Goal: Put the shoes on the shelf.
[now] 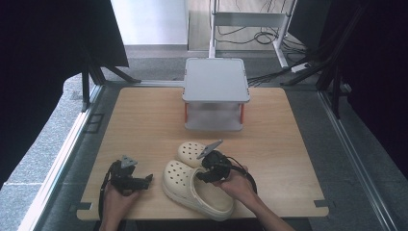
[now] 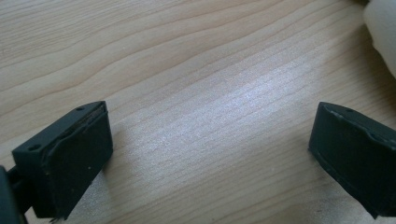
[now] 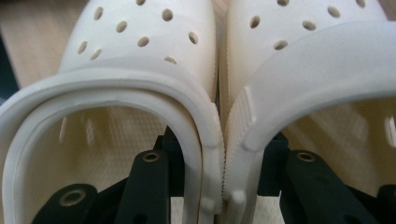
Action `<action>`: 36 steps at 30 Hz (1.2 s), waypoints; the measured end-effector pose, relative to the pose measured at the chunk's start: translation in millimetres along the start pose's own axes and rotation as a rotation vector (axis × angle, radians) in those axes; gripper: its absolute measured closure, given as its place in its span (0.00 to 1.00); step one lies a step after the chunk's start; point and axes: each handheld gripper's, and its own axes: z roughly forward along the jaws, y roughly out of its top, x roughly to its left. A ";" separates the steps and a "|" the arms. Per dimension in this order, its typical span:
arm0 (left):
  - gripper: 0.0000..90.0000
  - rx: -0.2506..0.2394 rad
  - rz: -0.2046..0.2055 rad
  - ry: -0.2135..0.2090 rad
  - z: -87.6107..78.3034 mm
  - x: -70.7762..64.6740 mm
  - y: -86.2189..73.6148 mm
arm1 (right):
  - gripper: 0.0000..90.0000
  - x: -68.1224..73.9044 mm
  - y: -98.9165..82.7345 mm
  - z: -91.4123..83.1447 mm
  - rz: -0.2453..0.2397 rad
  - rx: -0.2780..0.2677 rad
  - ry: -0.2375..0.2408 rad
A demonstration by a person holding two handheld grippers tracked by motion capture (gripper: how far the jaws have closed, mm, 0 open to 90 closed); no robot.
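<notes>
**Two clogs pinched together by right tool**

Two cream clogs lie side by side on the bench [image 1: 144,120], near its front edge, toes pointing away from the person. Left clog [image 1: 195,187] is the nearer and more visible one; right clog [image 1: 190,151] sits just behind it, partly hidden by the right tool [image 1: 208,168].

Right tool: one jaw is inside each clog, w/ the two inner side walls between the jaws. In the right tool view the walls of left clog [image 3: 140,93] and right clog [image 3: 303,70] touch along their length, and the jaws press on them from both sides. So the tool is pinching both clogs at the inner walls, approx. at the heel opening. Right hand [image 1: 235,185] holds it from behind, over the left clog's heel.

Left tool [image 1: 139,182]: lies low at the front left of the bench, just beside the left clog but apart from it. Its jaws are spread wide, bare wood between them. Left hand [image 1: 115,197] holds it.

Grey 2-level rack [image 1: 215,94] stands at the bench's far side, well apart from the clogs.
</notes>
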 end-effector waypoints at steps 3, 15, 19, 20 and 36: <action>0.00 0.000 0.000 0.000 0.0 0.0 0.0 | 0.71 1.2 2.4 -7.3 0.000 -0.002 0.005; 0.00 -0.001 -0.002 0.000 0.1 -0.1 -0.1 | 0.71 -8.3 11.1 -40.6 0.036 -0.019 0.010; 0.00 0.000 0.002 0.000 0.0 0.1 -0.1 | 0.71 -13.2 14.4 -51.9 0.050 -0.022 -0.005; 0.00 0.002 0.003 0.000 -0.1 0.2 0.0 | 0.71 -14.4 15.3 -54.5 0.054 -0.024 -0.010; 0.00 0.000 0.004 0.001 0.0 0.3 0.0 | 0.71 -28.8 35.1 -103.1 0.107 -0.047 -0.049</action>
